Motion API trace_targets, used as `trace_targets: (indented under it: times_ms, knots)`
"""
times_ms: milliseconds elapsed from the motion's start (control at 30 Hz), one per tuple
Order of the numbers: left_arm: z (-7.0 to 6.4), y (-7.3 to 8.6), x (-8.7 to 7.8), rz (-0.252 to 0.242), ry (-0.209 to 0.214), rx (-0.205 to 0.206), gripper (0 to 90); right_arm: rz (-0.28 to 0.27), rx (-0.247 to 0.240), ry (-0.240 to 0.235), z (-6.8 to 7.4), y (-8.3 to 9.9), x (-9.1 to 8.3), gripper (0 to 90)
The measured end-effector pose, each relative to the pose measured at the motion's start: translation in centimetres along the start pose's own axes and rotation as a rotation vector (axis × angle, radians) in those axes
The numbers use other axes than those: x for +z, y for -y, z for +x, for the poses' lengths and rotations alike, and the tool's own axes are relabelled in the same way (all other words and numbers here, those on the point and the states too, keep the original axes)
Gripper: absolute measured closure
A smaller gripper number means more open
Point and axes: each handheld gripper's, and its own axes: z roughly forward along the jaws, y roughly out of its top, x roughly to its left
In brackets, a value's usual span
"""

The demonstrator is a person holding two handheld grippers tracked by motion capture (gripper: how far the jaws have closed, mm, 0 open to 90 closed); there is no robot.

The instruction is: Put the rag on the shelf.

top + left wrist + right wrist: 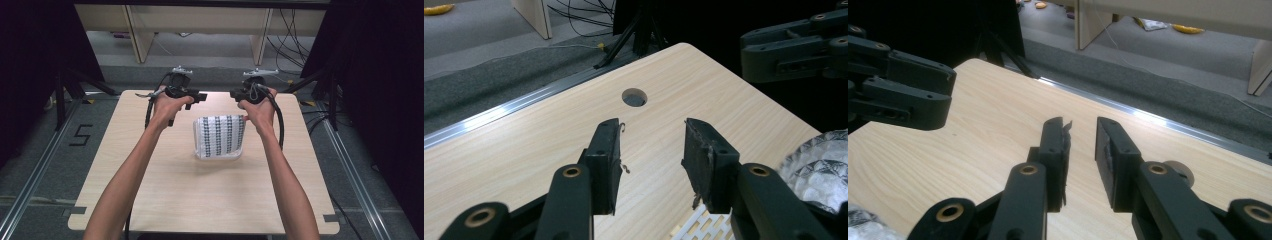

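Both grippers, left gripper (199, 96) and right gripper (234, 93), hover open and empty above the bench (150, 190); grasping the folded patterned cloth (220, 136) looks next.

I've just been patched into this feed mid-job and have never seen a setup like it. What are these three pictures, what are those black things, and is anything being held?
There is no robot here. A person holds a hand tool in each hand: the left gripper and the right gripper, both raised over the far end of a light wooden table.

The high view looks down from above the person. The other two pictures come from cameras riding on each gripper, looking along its own black jaws. The left gripper is open, and so is the right gripper, with a narrower gap. Neither holds anything.

On the table lies a white packet with rows of dark print, just below the grippers. A round hole is cut in the tabletop.
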Motion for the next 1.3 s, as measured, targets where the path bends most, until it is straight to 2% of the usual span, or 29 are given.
trace_targets:
  times_ms: [267, 300, 400, 433, 467, 567, 667, 700, 800, 833, 900, 933, 967, 1067, 1100, 1133, 1267, 1300]
  knots:
    - [0.2, 0.3, -0.4, 0.004, -0.003, 0.007, 56.1, -0.005, -0.013, 0.002, -0.4, -0.2, -0.5, 72.5]
    - [0.1, 0.3, -0.4, -0.008, -0.003, -0.004, 55.6, -0.004, 0.001, 0.007, -0.4, -0.1, -0.5, 71.6]
    - [0.1, 0.3, -0.5, -0.007, -0.006, -0.004, 54.0, 0.000, 0.002, 0.006, -0.3, -0.1, -0.6, 70.3]
    - [0.1, 0.2, -0.7, 0.004, -0.004, 0.004, 52.9, -0.005, -0.019, 0.002, -0.4, -0.2, -0.5, 69.8]
    - [0.1, 0.3, -0.6, -0.004, -0.002, -0.006, 52.4, -0.006, -0.017, -0.002, -0.4, -0.2, -0.5, 69.2]
    - [0.1, 0.4, -0.8, 0.008, 0.001, 0.013, 50.5, -0.006, -0.009, -0.001, -0.2, -0.1, -0.7, 65.4]
    - [0.1, 0.4, -1.0, 0.008, -0.001, 0.014, 48.8, -0.003, 0.001, -0.009, -0.1, -0.1, -0.9, 63.3]
    - [0.1, 0.4, -1.1, -0.001, -0.001, 0.002, 46.6, 0.001, 0.005, -0.008, -0.1, -0.1, -1.0, 59.7]
    - [0.1, 0.4, -1.4, 0.005, -0.003, 0.000, 43.2, -0.004, 0.006, -0.004, -0.2, -0.1, -1.2, 56.2]
    - [0.1, 0.4, -1.5, 0.002, 0.003, -0.013, 39.8, -0.009, 0.009, -0.011, -0.3, -0.1, -1.5, 50.8]
    - [0.1, 0.4, -1.7, 0.001, 0.001, -0.016, 38.8, -0.011, 0.004, -0.006, -0.3, -0.1, -1.6, 49.0]
    - [0.1, 0.5, -1.7, 0.002, -0.001, -0.018, 37.2, -0.005, 0.017, 0.005, -0.2, -0.1, -1.8, 47.3]
    - [0.2, 0.5, -1.8, 0.007, -0.003, -0.020, 35.5, -0.001, 0.025, -0.005, -0.2, -0.1, -2.0, 44.9]
    - [0.2, 0.5, -2.0, 0.010, -0.005, -0.022, 34.4, -0.008, 0.005, -0.008, -0.3, -0.1, -2.3, 43.9]
    - [0.2, 0.6, -2.2, 0.004, -0.003, -0.023, 33.8, -0.011, 0.005, -0.010, -0.3, -0.1, -2.5, 42.9]
    - [0.2, 0.6, -2.2, 0.004, -0.001, -0.024, 33.7, -0.007, 0.031, -0.007, 0.0, -0.1, -2.6, 42.6]
    - [0.0, 0.7, -2.4, 0.003, 0.000, -0.020, 33.3, -0.010, 0.007, -0.014, -0.1, -0.1, -2.9, 42.2]
    - [0.0, 0.7, -2.5, 0.008, 0.003, -0.017, 33.0, -0.013, 0.027, -0.013, 0.1, 0.1, -3.1, 41.9]
